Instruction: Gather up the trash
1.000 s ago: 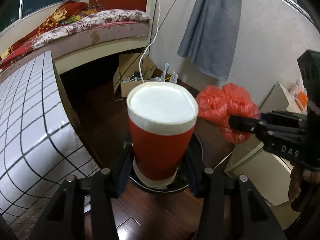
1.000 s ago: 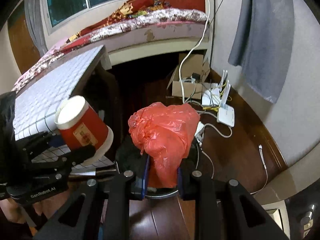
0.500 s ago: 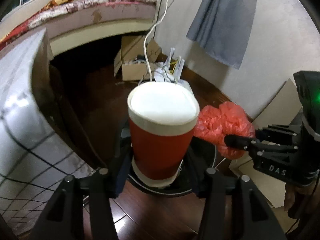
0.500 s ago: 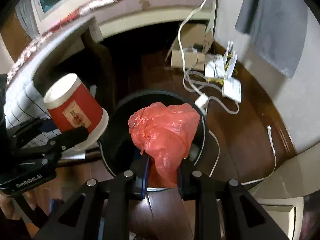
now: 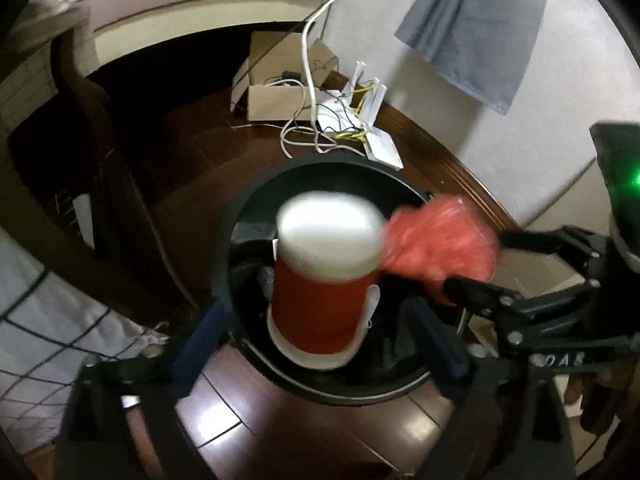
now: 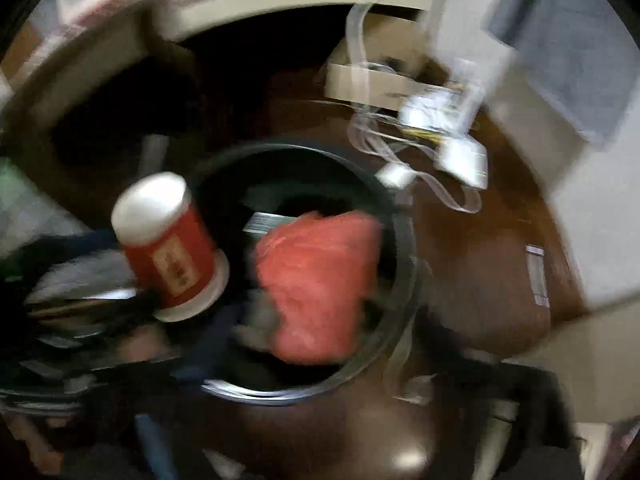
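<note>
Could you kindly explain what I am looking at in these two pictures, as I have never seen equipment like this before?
There is no robot here: a person holds a two-finger claw in each hand, and each claw carries a wide-angle camera looking along its fingers. One picture is from the left claw. The other, badly blurred, is from the right claw. Both look down at a round black bin on a dark wooden floor, with a cardboard box and cables behind. Both claws have just been opening. A red paper cup sits between the left claw's spread fingers with the pads clear of it, and a crumpled red plastic bag is between the right one's. Both items are over the bin's mouth.
</note>
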